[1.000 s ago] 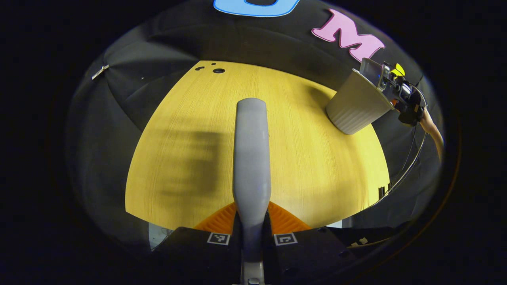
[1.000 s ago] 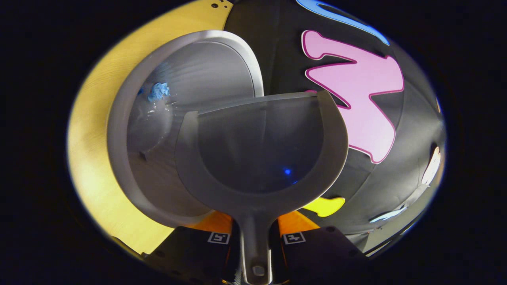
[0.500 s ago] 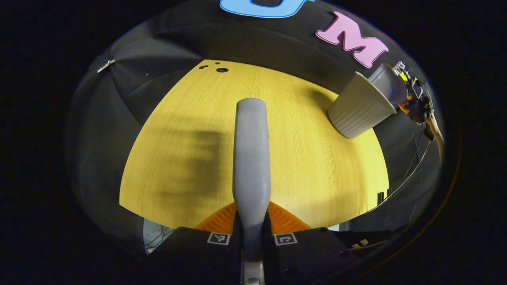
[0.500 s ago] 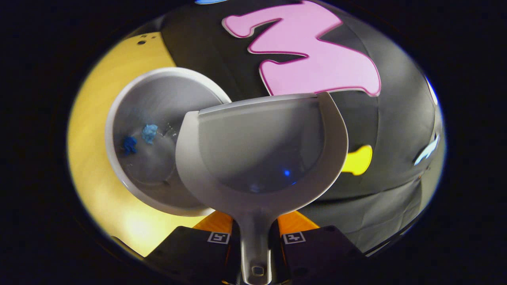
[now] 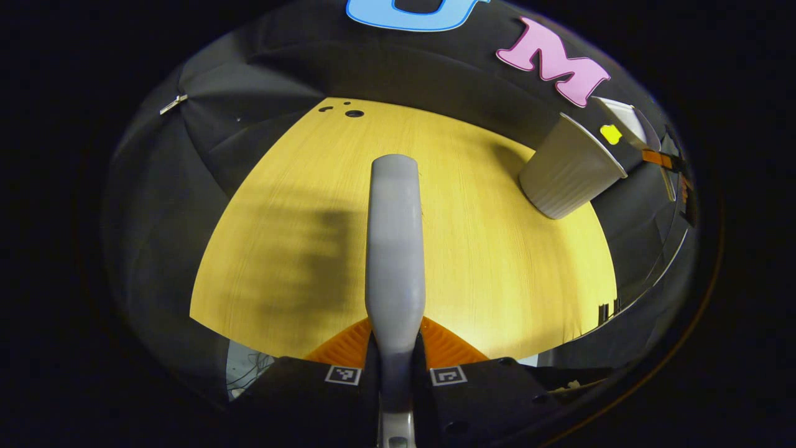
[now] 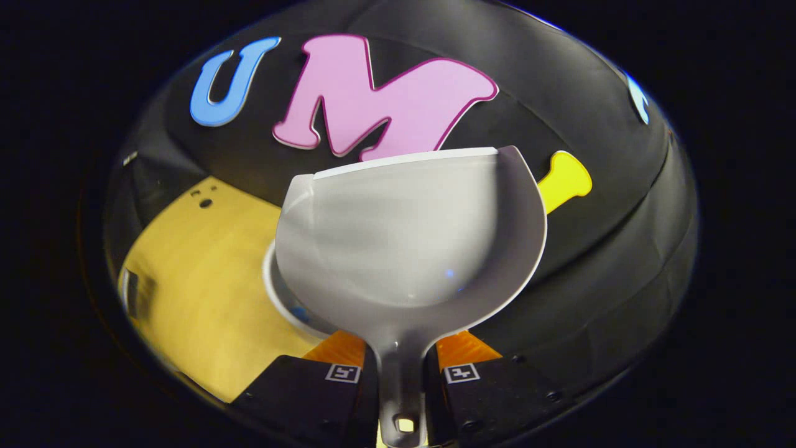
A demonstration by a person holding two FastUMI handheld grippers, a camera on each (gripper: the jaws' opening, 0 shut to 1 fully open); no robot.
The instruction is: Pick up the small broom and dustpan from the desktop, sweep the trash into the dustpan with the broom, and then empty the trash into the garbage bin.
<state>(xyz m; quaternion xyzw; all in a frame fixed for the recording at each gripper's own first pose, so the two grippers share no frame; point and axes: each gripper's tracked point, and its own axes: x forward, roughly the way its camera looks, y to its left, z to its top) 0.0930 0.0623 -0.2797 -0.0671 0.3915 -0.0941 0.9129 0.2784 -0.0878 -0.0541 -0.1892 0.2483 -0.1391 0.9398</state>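
One grey broom handle [image 5: 395,242], smooth and rounded at the far end, runs straight up from the left gripper [image 5: 395,348]; both fingers are closed tight on its narrow neck, over the yellow wood desktop [image 5: 497,267]. Bristles hidden from this angle.

One pale ribbed garbage bin [image 5: 567,173] stands on the desktop, far right of the broom handle, near the desktop's back edge. Just beyond the bin's rim, one light dustpan [image 5: 625,119] seen edge-on, apart from the bin as far as I can tell; view is poor there at the fisheye edge.

In the right gripper view, one light grey dustpan [image 6: 404,236], scoop-shaped with a raised rim, pan looks empty. Its thin handle sits between the right gripper [image 6: 401,367] fingers, both clamped on it. Bin rim [image 6: 277,292] shows as a white arc below-left of the pan, mostly covered by it; a blue speck inside, probably trash [image 6: 300,313]. Desktop [image 6: 199,280] left of the bin.
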